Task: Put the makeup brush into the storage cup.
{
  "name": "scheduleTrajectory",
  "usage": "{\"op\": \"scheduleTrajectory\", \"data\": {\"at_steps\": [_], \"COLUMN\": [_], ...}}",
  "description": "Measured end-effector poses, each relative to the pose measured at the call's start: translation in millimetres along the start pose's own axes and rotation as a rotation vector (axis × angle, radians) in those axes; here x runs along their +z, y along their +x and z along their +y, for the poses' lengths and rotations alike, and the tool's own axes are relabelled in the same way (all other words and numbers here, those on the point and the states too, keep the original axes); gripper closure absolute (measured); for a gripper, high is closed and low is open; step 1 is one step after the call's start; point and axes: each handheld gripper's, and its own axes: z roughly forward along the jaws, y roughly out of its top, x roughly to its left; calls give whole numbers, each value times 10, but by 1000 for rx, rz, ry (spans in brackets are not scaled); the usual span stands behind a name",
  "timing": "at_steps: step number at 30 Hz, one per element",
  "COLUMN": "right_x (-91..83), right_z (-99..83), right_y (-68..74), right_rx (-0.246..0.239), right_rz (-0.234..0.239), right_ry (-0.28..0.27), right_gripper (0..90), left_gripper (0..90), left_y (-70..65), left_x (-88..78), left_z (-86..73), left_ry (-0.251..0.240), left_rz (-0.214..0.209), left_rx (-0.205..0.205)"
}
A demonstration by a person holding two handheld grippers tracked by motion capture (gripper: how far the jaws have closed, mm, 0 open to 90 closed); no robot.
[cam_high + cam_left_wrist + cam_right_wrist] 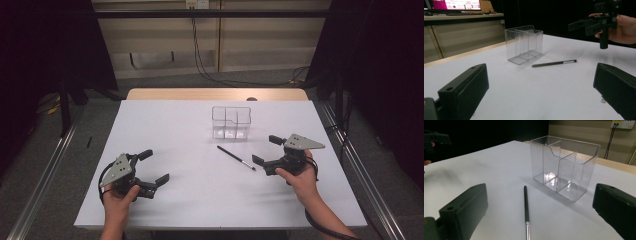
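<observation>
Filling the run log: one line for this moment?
left gripper: open, idle | right gripper: open, near pen | pen: on table | clear organizer: empty

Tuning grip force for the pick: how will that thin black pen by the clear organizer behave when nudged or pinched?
The black pen looks slim and round, so a sideways nudge would probably roll it across the smooth white table. It lies flat and straight, likely stiff and light. Its low profile may let it slip from the right hand-held gripper, whose jaws stand wide open.
</observation>
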Motion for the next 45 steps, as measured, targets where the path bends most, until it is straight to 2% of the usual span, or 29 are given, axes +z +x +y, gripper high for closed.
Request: {"op": "scheduleTrajectory", "data": {"at_steps": [8,23,27,28,40,45], "right_x": [56,181,229,258,380,436], "right_z": [41,143,145,146,196,237], "right_y": [30,59,55,54,73,95], "right_rx": [-10,-19,-7,-10,-21,-42], "right_rz": [7,30,36,37,70,76], "right_ry": [5,57,97,124,210,242], "right_gripper": [0,0,0,0,0,1], "left_gripper": [0,0,0,0,0,0], "left_y": [6,22,14,12,13,11], "left_x": [-9,27,34,31,30,28], "left_z": [0,-8,-18,-20,-33,-38], "left_ry": [-5,4,11,14,17,19], "left_rz": [-2,-11,-13,-12,-13,-16], "left_rx": [-9,-8,-9,-8,-15,-19]}}
